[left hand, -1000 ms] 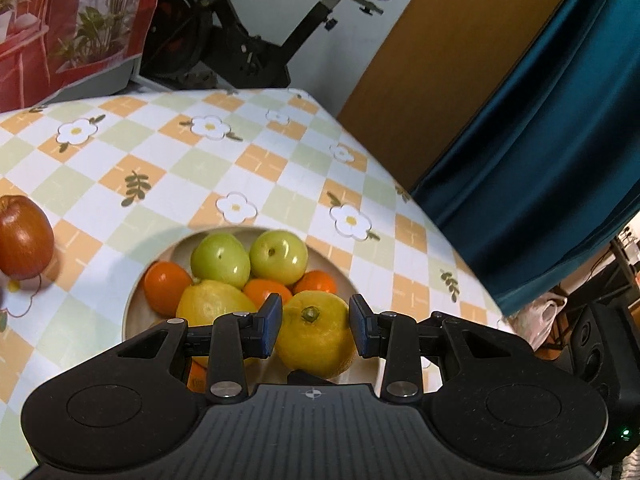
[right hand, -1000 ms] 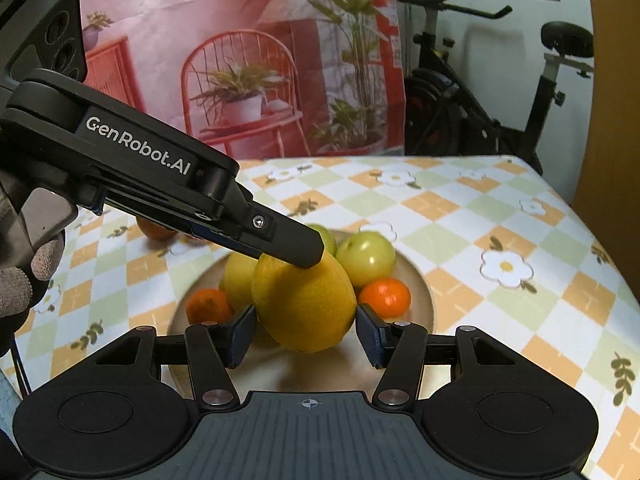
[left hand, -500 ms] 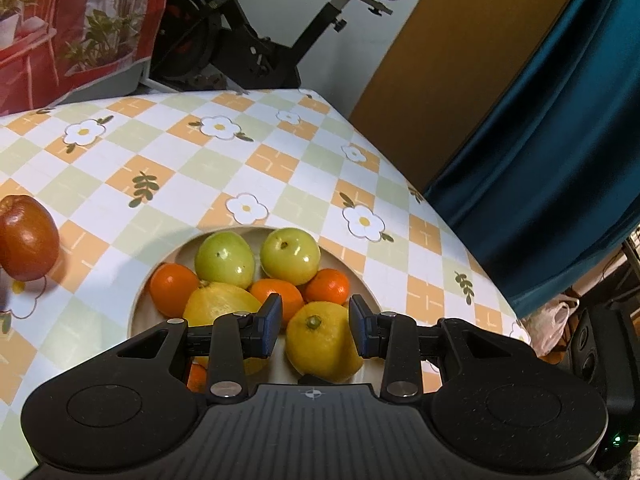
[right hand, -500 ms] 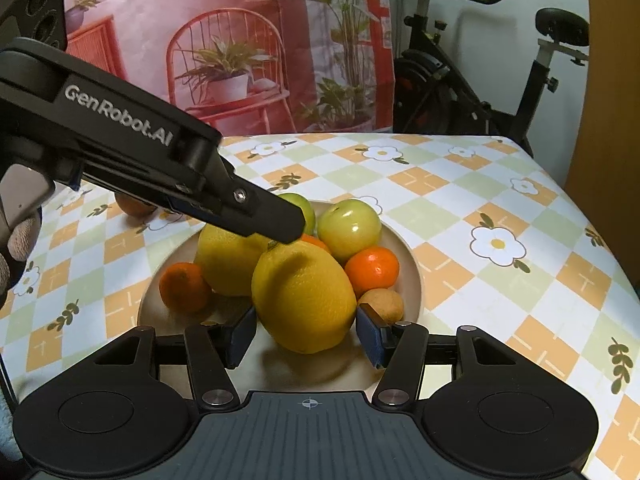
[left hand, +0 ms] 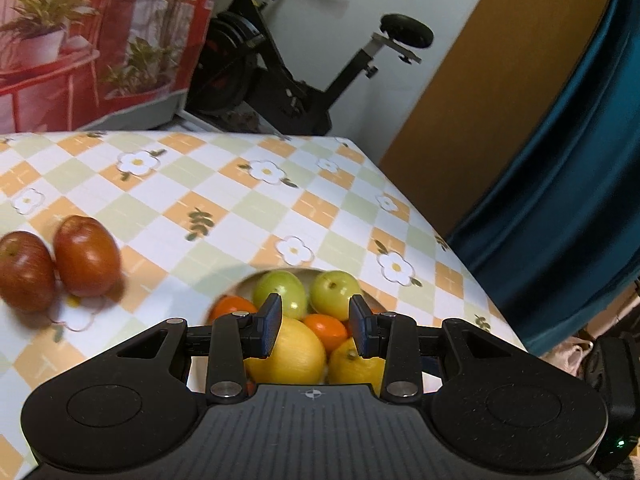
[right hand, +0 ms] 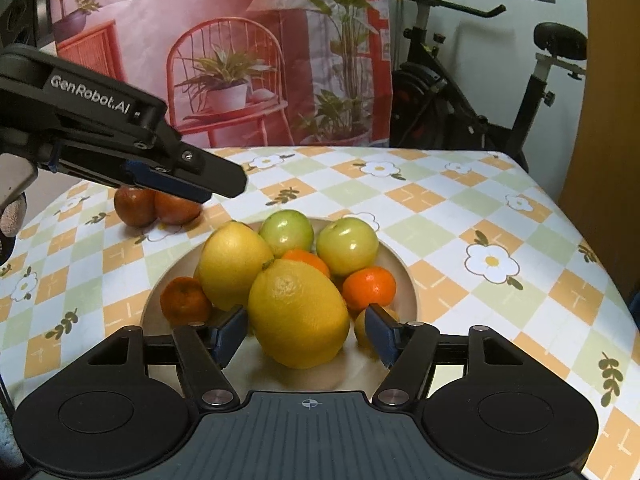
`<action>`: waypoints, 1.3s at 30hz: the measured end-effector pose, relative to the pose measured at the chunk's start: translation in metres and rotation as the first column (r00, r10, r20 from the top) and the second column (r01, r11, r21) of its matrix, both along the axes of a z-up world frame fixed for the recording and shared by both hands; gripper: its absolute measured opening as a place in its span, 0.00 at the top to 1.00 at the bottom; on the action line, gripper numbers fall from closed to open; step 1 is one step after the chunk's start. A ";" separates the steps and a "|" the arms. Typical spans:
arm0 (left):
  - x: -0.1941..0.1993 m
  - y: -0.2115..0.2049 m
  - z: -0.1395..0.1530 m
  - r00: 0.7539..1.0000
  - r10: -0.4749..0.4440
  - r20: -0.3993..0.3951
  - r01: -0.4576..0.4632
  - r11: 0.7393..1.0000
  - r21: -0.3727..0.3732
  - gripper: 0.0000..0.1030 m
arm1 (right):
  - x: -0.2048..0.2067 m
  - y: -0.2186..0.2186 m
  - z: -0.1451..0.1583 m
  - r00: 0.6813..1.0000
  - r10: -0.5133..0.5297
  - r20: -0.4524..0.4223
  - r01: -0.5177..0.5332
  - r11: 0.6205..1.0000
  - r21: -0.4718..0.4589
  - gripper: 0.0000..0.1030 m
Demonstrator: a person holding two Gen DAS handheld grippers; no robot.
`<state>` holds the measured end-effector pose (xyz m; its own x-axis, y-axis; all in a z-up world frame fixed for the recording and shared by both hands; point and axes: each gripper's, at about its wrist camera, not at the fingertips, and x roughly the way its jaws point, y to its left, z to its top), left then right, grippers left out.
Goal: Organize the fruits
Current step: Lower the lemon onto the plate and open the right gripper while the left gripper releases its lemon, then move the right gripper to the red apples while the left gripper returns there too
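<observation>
A tan bowl (right hand: pixel 412 280) on the checked tablecloth holds two lemons, two green apples (right hand: pixel 348 246) and several tangerines (right hand: pixel 370 286). The big front lemon (right hand: pixel 298 312) rests in the bowl between the fingers of my right gripper (right hand: pixel 306 334). Its jaws are opening, and a gap shows beside the right pad. My left gripper (left hand: pixel 316 326) hovers above the bowl's (left hand: pixel 240 284) left side, jaws a little apart with nothing between them. In the right wrist view the left gripper (right hand: pixel 216 184) reaches in from the left. Two red apples (left hand: pixel 86 256) (right hand: pixel 176 208) lie on the cloth left of the bowl.
The table ends at a rounded corner on the right (left hand: pixel 460 248), with a teal curtain (left hand: pixel 560 200) and a brown panel beyond. An exercise bike (right hand: pixel 460 92) and a printed backdrop (right hand: pixel 240 60) stand behind the table. A gloved hand (right hand: pixel 12 212) shows at the left edge.
My right jaws have spread off the big lemon, which now sits in the bowl. The left gripper has lifted and drawn back to the left, bringing a second red apple into its view.
</observation>
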<state>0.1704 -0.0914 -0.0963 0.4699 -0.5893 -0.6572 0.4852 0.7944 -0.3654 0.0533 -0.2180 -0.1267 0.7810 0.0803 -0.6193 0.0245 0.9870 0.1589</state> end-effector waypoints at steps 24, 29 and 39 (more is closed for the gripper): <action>0.013 0.117 0.019 0.954 0.264 0.140 -0.280 0.954 0.108 0.63 | 0.034 0.025 0.034 0.992 0.090 0.088 -0.090 0.996 -0.007 0.40; 0.017 0.139 0.023 0.935 0.325 0.145 -0.341 0.934 0.106 0.63 | 0.054 0.038 0.040 0.986 0.135 0.094 -0.134 0.991 -0.013 0.40; 0.044 0.143 0.012 0.933 0.341 0.111 -0.352 0.930 0.102 0.63 | 0.103 0.063 0.044 0.968 0.242 0.060 -0.239 0.970 -0.055 0.40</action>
<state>0.2146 0.0518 -0.0845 0.6914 -0.2999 -0.6573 0.1982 0.9536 -0.2266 0.1566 -0.1546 -0.0826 0.7813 0.2429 -0.5749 -0.2232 0.9690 0.1060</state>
